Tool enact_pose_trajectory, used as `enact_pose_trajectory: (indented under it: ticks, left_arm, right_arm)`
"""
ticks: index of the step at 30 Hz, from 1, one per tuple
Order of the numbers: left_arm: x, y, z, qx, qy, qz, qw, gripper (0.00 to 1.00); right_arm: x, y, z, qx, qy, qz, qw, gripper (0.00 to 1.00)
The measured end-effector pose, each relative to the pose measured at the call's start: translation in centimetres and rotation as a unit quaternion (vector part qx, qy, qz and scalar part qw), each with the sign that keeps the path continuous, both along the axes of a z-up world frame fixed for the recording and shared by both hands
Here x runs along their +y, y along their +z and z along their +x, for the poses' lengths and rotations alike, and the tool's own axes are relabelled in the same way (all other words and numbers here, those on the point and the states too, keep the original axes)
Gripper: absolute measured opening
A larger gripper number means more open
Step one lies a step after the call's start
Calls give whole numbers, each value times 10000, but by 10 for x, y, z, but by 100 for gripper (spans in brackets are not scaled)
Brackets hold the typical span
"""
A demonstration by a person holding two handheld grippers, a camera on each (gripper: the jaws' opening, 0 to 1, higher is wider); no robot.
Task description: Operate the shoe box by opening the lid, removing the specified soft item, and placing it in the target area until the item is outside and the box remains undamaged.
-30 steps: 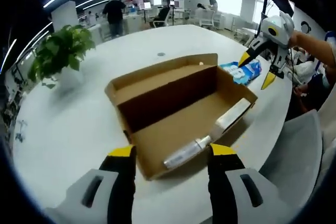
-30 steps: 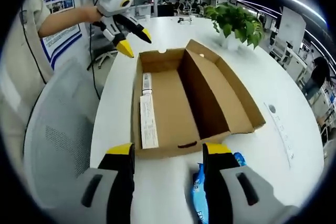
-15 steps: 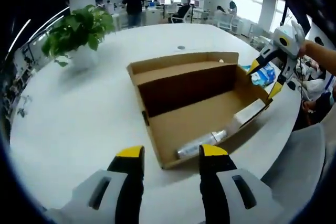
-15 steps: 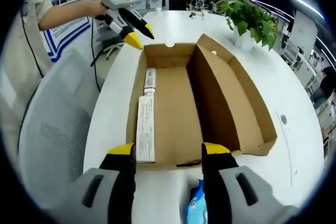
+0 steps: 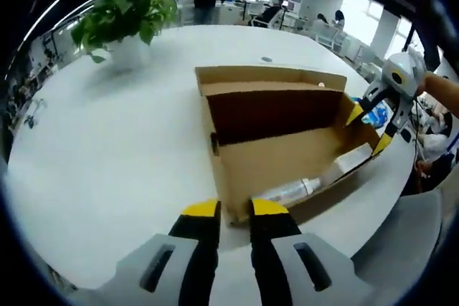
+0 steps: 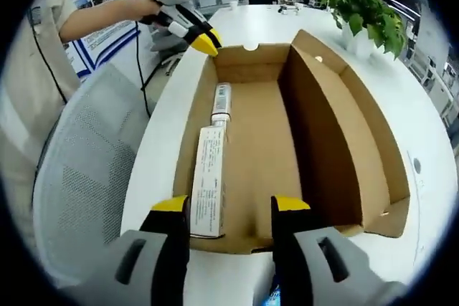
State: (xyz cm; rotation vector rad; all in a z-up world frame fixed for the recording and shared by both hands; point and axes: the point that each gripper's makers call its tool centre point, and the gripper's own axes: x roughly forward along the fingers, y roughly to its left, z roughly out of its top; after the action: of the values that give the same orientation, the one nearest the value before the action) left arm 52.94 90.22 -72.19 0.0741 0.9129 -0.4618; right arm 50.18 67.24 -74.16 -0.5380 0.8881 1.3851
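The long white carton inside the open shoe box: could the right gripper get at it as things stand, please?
Probably yes: the shoe box is open, the white carton lies uncovered along its wall, and the right gripper hangs open just above its near end.

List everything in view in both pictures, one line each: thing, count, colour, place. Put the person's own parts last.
shoe box: one, brown cardboard, open, on the table, its lid upright along one side.
tube: one, white and silvery, lying inside the box by the wall nearest the chair.
small carton: one, white with print, inside the box in line with the tube.
table: one, white, round-edged, under the box.
potted plant: one, green leaves in a white pot, on the table beyond the box.
chair: one, grey mesh, beside the table.
left tool: one, black with yellow tips, jaws nearly together at the box's near corner.
right tool: one, black with yellow tips, jaws apart at the box's end wall.
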Motion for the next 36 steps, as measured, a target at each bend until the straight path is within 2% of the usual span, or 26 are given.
enact_pose_trajectory:
  ticks: [4, 6, 9, 17, 28, 36]
  left_arm:
    - [-1, -1, 2, -10, 79, -93, 9999, 8]
    - [1, -2, 3, -26, 106, -41, 9999, 4]
    - [1, -3, 3, -2, 101, -55, 9999, 4]
    - [1, -3, 3, -17, 118, -55, 9999, 4]
    - [2, -3, 3, 8, 162, -62, 9998, 3]
    - [2, -3, 3, 41, 238, -92, 9997, 3]
  right_arm:
    - [7, -4, -2, 176, 28, 35, 9998, 39]
    - [10, -5, -2, 170, 51, 29, 9998, 38]
    - [12, -8, -4, 124, 157, -42, 9998, 36]
    - [17, -6, -16, 192, 276, -64, 9994, 17]
    - [15, -6, -15, 110, 141, -248, 9995, 15]
    - [15, 6, -12, 17, 91, -181, 9998, 14]
